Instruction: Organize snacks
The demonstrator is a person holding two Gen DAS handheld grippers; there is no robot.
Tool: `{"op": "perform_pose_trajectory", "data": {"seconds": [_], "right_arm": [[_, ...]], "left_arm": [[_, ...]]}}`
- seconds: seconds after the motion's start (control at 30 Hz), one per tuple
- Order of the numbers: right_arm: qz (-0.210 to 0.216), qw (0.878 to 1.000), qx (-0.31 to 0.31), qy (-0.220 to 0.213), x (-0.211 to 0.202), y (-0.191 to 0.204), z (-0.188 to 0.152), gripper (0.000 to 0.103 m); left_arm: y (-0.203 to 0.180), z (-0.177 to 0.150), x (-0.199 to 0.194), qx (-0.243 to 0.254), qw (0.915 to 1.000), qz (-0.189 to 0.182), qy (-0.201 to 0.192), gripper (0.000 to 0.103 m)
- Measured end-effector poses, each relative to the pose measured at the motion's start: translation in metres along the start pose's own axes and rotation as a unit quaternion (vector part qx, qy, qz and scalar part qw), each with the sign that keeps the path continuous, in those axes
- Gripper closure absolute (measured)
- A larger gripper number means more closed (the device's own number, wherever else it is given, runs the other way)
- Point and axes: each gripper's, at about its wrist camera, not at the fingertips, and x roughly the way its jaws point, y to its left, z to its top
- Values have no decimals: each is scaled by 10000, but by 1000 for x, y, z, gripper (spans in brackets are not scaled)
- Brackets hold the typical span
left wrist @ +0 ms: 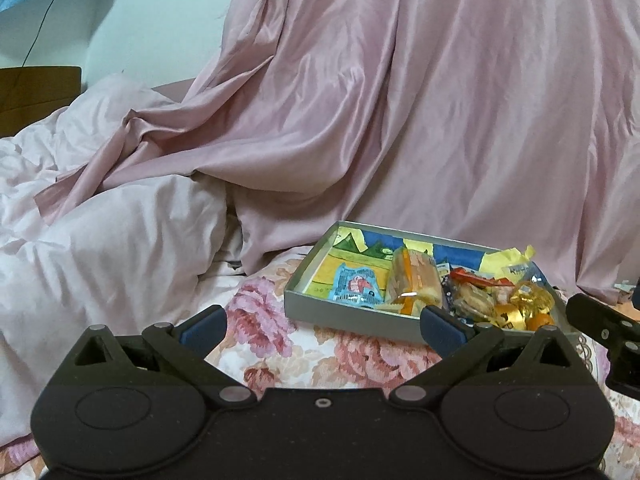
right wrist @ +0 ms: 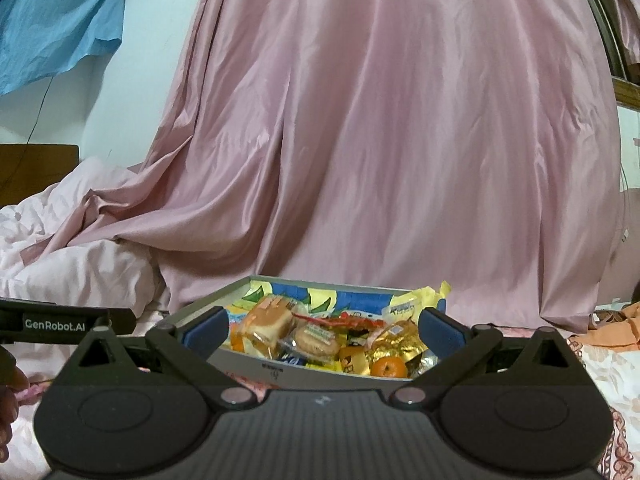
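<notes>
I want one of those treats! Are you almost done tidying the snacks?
Looks nearly done. The snacks are piled in the grey box: a wrapped cake, a cookie, a small orange and a blue packet. I see no snacks loose on the flowered bedspread. The left gripper and right gripper are open, holding nothing. Maybe only neatening is left.

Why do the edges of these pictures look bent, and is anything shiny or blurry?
Left wrist view: the fisheye lens darkens the corners and bows the edges; the pink satin curtain shows soft sheen. Right wrist view: the grey cardboard snack tray curves; the gold foil wrappers glint; the open right tool looks sharp.
</notes>
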Motion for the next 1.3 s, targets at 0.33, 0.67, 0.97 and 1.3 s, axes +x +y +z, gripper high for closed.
{"op": "perform_pose_trajectory", "data": {"seconds": [0.33, 0.67, 0.97, 1.3], "right_arm": [[18, 9999, 48, 165, -15, 3, -10, 0], [18, 9993, 140, 350, -31, 7, -23, 0], [56, 9986, 124, 513, -46, 14, -33, 0], [-3, 9979, 127, 643, -59, 16, -39, 0]], "left_arm": [[14, -16, -20, 104, 9999, 25, 2, 1], [18, -26, -42, 285, 9996, -2, -42, 1], [24, -37, -59, 310, 9995, -65, -66, 1], [31, -53, -70, 261, 9995, -142, 121, 1]]}}
